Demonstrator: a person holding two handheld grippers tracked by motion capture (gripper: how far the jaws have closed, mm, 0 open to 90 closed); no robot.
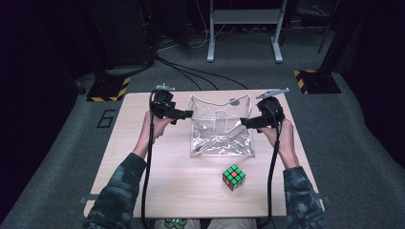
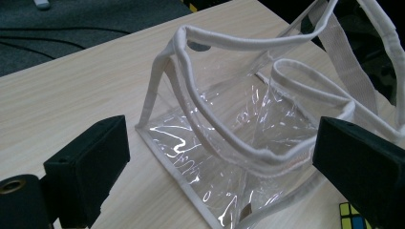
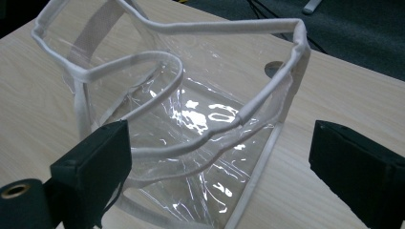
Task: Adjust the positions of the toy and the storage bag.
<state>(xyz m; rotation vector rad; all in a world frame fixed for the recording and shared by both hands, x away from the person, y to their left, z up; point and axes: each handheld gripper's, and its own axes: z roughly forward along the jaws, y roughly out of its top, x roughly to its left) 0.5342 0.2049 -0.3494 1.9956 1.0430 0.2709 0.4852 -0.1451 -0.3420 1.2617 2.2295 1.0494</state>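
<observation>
A clear plastic bag with white trim (image 1: 221, 129) stands open toward the desk's (image 1: 143, 162) far edge. The left gripper (image 1: 189, 113) and right gripper (image 1: 243, 122) flank it, both jaws spread, grasping nothing.

Dim room. Light wood table (image 1: 143, 157) on grey carpet (image 1: 363, 143). Black cables (image 1: 191, 71) across floor, white metal stand (image 1: 244, 19) behind, hazard-striped plates (image 1: 109, 88) either side.
</observation>
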